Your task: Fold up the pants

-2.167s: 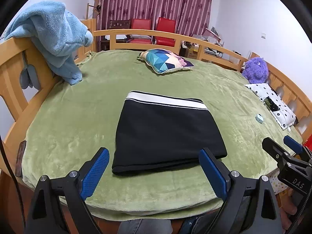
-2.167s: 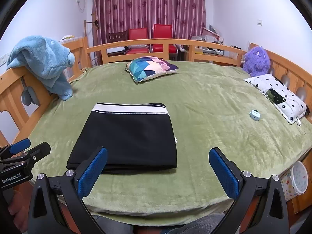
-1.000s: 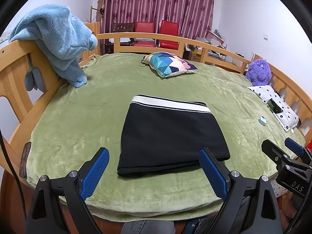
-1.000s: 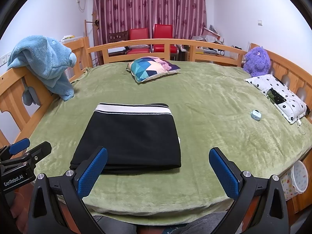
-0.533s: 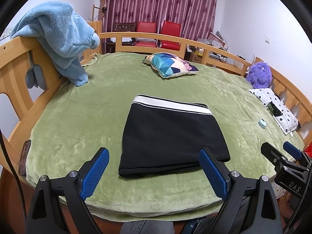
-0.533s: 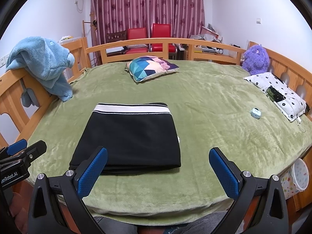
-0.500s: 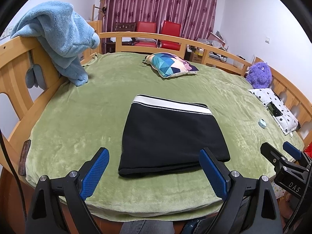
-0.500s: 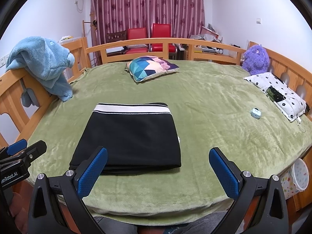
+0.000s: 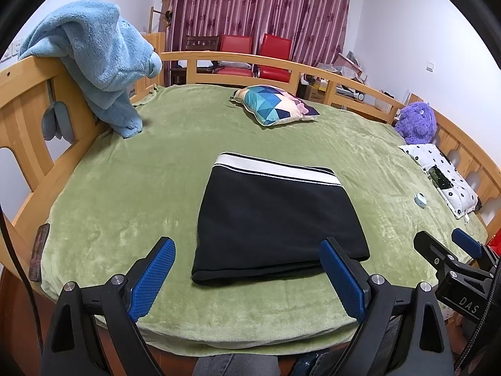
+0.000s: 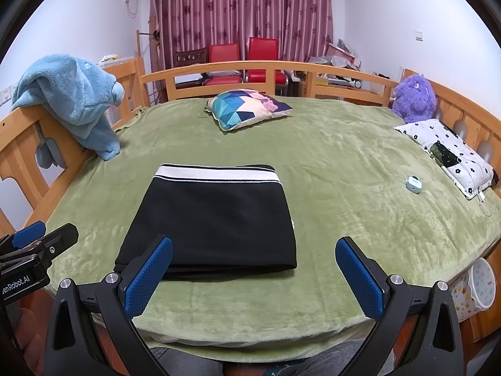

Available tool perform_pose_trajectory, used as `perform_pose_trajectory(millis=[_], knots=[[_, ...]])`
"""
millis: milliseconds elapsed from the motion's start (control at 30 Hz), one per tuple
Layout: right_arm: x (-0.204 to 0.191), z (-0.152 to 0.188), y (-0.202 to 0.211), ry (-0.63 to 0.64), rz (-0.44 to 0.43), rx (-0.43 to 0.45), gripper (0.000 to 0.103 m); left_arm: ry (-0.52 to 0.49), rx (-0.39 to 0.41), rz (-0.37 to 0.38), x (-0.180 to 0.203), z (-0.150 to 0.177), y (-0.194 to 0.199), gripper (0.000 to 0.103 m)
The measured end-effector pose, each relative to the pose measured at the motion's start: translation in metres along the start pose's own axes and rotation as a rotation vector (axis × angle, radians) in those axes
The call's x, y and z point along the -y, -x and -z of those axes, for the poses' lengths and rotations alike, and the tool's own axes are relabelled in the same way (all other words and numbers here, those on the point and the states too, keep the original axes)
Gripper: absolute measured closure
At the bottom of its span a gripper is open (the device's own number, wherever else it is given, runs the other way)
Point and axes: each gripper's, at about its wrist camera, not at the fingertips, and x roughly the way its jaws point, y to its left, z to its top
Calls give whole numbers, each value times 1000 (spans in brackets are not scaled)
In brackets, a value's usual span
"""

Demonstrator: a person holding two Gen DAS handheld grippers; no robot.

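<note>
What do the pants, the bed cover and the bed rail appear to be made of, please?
Pants: smooth matte black knit, probably, with a white waistband. Cover: green plush fleece, its nap catching light. Rail: light varnished wood, grain visible.

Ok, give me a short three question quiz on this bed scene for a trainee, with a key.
1. True or false: the black pants lie folded flat on the green blanket.
2. Which sits nearest the purple plush toy? A. blue towel B. spotted pillow C. patterned cushion
3. Fill in: the jaws of the left gripper and right gripper stand ___.

Key: 1 true; 2 B; 3 open, holding nothing.
</note>
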Motion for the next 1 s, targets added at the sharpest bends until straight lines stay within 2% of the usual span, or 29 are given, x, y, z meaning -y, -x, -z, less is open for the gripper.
perform_pose_trajectory(millis=[1000], knots=[[-13, -4, 14, 3, 24, 27, 1, 13, 15, -13, -3, 1, 4, 9]])
